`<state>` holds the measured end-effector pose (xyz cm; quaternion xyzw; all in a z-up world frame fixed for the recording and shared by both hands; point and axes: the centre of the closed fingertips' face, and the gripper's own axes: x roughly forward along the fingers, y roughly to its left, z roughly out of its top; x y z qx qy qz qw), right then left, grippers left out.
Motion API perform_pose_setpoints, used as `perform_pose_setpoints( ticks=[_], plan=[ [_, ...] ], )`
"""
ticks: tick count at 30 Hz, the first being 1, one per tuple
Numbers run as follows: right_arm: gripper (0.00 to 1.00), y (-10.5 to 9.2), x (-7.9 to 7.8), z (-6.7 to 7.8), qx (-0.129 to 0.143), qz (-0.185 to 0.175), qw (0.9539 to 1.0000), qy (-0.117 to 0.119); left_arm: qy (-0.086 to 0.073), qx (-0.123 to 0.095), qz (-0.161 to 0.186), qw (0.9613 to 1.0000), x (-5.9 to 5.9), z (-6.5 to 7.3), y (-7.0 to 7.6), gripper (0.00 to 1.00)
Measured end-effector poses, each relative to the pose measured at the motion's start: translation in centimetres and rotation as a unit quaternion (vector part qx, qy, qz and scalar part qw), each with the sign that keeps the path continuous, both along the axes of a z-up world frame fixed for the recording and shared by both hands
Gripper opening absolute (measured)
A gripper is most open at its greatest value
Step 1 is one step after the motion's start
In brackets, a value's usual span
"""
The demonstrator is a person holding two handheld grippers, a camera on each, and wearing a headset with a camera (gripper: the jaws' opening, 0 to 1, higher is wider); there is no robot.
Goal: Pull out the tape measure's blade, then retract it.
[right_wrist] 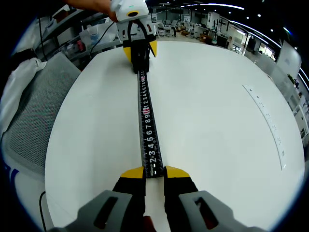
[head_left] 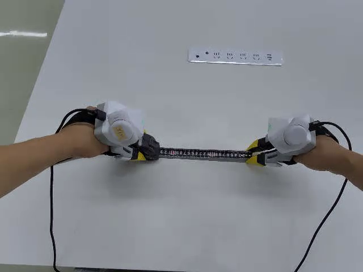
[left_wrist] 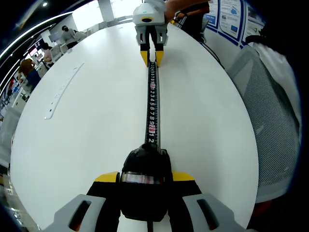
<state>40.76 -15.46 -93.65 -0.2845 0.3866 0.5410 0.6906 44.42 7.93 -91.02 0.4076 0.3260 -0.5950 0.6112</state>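
A broad white table with a matte top carries everything. A grey mesh office chair stands just off the table's edge behind the work.

The left gripper, a white and grey body with 2 black jaws tipped in yellow, sits near the table's left edge in the near half. Its jaws are clenched around the black tape measure case, 1 jaw on each side. The right gripper, of the same build, is towards the right edge at about the same depth from the near edge. Its 2 jaws are pinched tight on the free end of the blade.

A long white power strip with a row of sockets lies flat in the far half, well apart from both grippers.

The blade is a narrow black strip with white numerals and some red marks. It runs straight from the case to the right gripper, roughly parallel to the near edge. Whether it touches the tabletop, I cannot tell.

A thin black cable trails from each gripper towards the near edge.
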Motion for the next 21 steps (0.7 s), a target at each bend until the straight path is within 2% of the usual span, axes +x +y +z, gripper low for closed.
perform_pose_setpoints(
  ticks=[21],
  plan=[
    [0.16, 0.02, -0.04, 0.22, -0.013, 0.004, 0.9999, -0.005, -0.004, -0.005, 0.001, 1.0000, 0.12, 0.00, -0.08, 0.36]
  ],
)
